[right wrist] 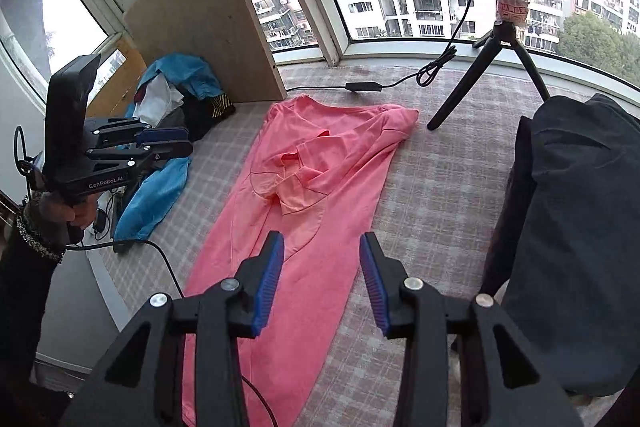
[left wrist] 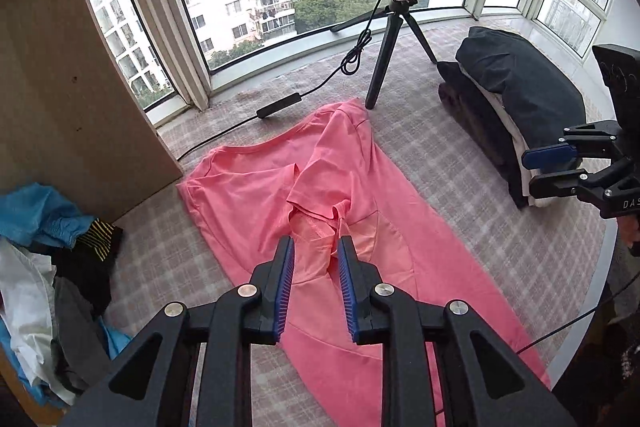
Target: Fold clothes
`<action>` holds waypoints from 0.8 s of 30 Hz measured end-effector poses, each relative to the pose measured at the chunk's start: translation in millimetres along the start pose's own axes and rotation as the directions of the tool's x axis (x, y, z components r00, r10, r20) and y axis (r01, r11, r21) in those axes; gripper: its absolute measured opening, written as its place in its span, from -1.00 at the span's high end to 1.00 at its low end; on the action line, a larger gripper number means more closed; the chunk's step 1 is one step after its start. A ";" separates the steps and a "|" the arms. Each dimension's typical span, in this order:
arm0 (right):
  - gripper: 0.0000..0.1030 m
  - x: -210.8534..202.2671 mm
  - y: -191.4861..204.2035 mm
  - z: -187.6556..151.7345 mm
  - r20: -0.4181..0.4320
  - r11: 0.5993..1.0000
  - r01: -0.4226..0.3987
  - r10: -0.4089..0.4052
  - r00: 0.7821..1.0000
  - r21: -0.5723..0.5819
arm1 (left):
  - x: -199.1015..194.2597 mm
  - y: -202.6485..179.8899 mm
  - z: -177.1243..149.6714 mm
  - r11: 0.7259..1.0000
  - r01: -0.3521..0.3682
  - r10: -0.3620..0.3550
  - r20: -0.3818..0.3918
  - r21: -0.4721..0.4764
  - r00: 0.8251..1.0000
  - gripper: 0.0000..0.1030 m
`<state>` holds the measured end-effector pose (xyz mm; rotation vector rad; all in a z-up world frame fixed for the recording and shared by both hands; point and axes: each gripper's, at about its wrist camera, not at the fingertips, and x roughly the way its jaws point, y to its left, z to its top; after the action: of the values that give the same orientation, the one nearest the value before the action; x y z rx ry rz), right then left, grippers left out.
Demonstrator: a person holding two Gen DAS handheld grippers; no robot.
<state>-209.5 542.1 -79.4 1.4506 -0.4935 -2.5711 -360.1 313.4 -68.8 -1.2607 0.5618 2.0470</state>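
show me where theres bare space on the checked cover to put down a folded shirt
Free patches of checked cover: the strip between the pink shirt and the dark folded stack, and the strip between the shirt and the unfolded clothes pile. Crowded: toward the window, where the ring light tripod and its cable sit.

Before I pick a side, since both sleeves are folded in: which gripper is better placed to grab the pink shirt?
Left. The left gripper hangs open over the pink shirt near the sleeves; the right gripper is also open but nearer the hem.
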 end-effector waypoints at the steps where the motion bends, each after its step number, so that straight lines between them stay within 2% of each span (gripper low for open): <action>1: 0.25 16.3 -4.8 0.1 -0.026 1.000 -0.010 0.010 1.000 0.018 | 17.2 2.4 4.8 1.000 0.006 -0.006 -0.027 0.010 1.000 0.58; 4: 0.25 57.2 -19.6 1.7 -0.080 0.996 -0.048 0.054 0.995 0.076 | 66.9 10.3 18.2 0.999 0.013 -0.008 -0.097 0.046 0.995 0.44; 6: 0.25 76.0 -28.2 6.2 -0.089 0.994 -0.055 0.064 0.994 0.099 | 97.6 16.6 25.7 0.997 -0.001 0.011 -0.128 0.077 0.992 0.43; 10: 0.25 103.3 -42.1 19.0 -0.098 0.993 -0.036 0.047 0.994 0.111 | 137.6 31.9 39.7 0.996 0.015 -0.001 -0.163 0.089 0.987 0.43; 17: 0.25 122.9 -49.1 27.9 -0.083 0.992 -0.041 0.051 0.995 0.115 | 144.5 28.8 37.7 0.987 0.100 -0.077 -0.176 0.125 0.981 0.43; 21: 0.25 132.1 -49.7 28.6 -0.086 0.991 -0.056 0.067 0.994 0.122 | 136.5 16.2 34.8 0.975 0.107 -0.073 -0.175 0.194 0.982 0.43; 24: 0.24 134.8 -46.4 28.0 -0.091 0.993 -0.051 0.062 0.994 0.110 | 141.2 13.3 35.8 0.972 0.115 -0.074 -0.197 0.205 0.978 0.43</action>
<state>-302.3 552.8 -190.8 1.5608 -0.6593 -2.4536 -436.4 371.3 -179.3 -1.3306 0.7739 1.7463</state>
